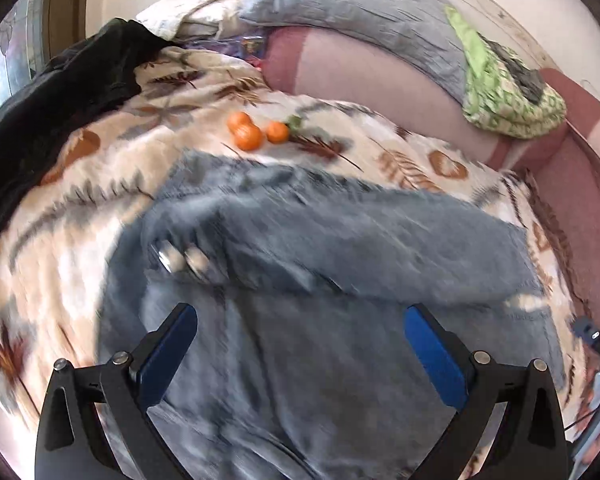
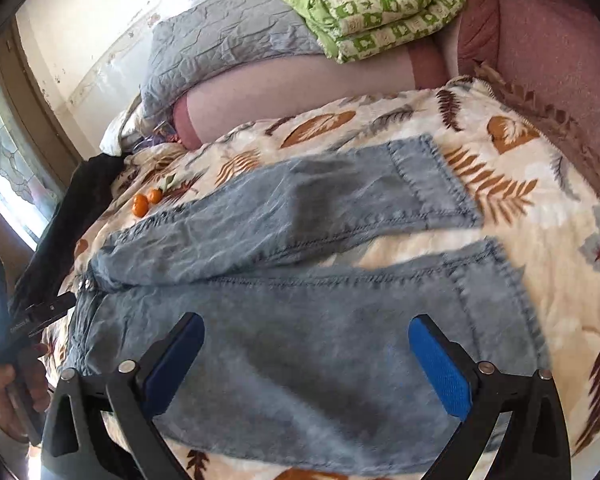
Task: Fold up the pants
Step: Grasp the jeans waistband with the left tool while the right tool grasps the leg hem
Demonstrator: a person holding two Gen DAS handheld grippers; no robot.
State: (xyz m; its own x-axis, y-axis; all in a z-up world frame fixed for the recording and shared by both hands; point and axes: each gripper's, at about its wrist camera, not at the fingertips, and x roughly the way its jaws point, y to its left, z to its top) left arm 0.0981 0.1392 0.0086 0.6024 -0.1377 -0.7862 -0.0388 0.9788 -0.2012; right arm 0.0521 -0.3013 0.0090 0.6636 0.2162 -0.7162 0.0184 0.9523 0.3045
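Light blue denim pants (image 2: 300, 300) lie spread on a leaf-patterned blanket (image 2: 540, 240) on a sofa, both legs running right, hems at the right, waist with metal buttons at the left. My right gripper (image 2: 306, 332) is open and empty just above the near leg. In the left wrist view the pants (image 1: 320, 280) look blurred, with the waist buttons (image 1: 180, 258) ahead. My left gripper (image 1: 300, 320) is open and empty above the pants. It also shows at the left edge of the right wrist view (image 2: 20, 320), held in a hand.
Several small oranges (image 1: 256, 132) lie on the blanket beyond the pants. A black garment (image 1: 60, 92) lies at the far left. A grey pillow (image 2: 228, 48) and a folded green quilt (image 2: 388, 12) rest on the pink sofa back (image 2: 300, 88).
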